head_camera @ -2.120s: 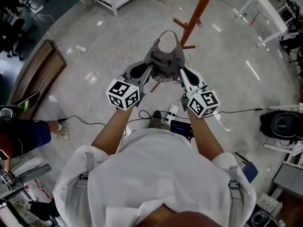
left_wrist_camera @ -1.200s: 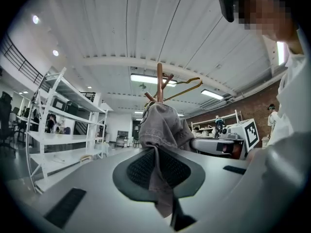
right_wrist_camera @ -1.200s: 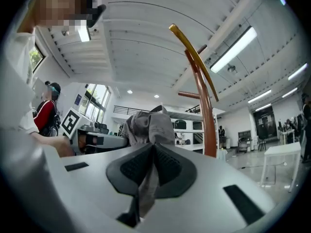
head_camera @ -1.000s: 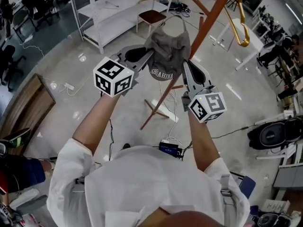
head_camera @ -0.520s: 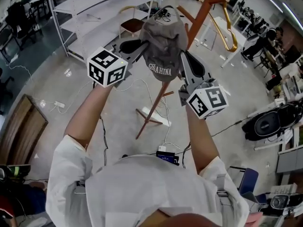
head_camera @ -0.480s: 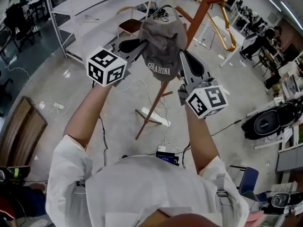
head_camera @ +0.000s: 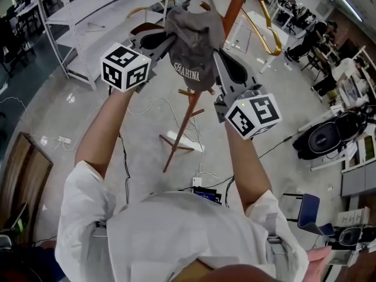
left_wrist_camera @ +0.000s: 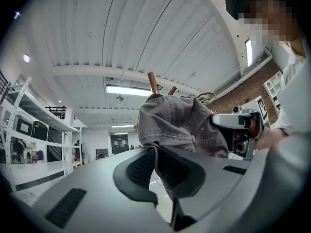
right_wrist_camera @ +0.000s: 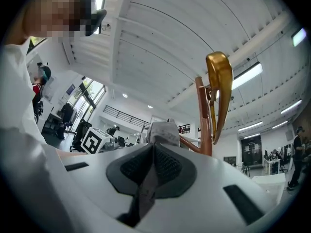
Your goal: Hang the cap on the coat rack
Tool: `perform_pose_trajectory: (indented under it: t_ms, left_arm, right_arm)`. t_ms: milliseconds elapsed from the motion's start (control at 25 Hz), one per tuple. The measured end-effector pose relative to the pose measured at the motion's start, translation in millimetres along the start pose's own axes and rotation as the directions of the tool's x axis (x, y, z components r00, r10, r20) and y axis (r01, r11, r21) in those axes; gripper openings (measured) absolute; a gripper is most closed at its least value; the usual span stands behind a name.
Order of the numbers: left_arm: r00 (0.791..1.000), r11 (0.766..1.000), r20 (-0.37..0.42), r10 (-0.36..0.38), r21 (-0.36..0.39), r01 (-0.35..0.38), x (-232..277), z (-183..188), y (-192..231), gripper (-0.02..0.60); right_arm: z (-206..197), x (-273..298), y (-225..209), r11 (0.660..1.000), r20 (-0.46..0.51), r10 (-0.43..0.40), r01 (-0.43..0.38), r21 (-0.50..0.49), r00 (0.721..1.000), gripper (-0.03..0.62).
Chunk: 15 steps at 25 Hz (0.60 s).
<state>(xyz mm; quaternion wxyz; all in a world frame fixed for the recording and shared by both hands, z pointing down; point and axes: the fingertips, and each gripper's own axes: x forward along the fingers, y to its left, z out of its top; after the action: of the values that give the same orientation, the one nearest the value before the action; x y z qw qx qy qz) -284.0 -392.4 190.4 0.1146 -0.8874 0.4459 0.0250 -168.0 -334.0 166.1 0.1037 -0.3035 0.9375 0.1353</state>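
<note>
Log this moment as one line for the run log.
left gripper: shut on cap | right gripper: shut on cap | cap: held up close to coat rack, not released

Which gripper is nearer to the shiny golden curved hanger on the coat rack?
Right. The right gripper, shut on the grey fabric cap, is just left of the golden hanger in the head view. The left gripper grips the cap's opposite side, farther left.

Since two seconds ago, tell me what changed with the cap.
The left tongs and right tongs raised the cap from the lower pegs of the coat rack toward its top, beside the gold hanger. Unchanged: both stay shut on the cap's edges; it is not yet hung.
</note>
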Motion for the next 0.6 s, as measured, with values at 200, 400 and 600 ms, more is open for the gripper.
perform_pose_trajectory:
  t_ms: [200,400,600]
  left_arm:
    - [1.0,1.0,-0.008,-0.013,0.016,0.014,18,-1,5,0.034]
    - [0.999,1.0,-0.029,-0.014,-0.015,0.014,32,-18,10,0.034]
    - [0.999,0.999,-0.053,0.007,-0.052,-0.009,47,-39,21,0.034]
  right_arm:
    - [-6,0,-11,1.0,-0.029,-0.024,0.025,0.007,0.999,0.028]
    - [-21,0,-12,0.999,-0.071,-0.031,0.033,0.026,0.997,0.028]
    - [-39,11,-14,0.997,-0.113,-0.025,0.032,0.068,0.993,0.028]
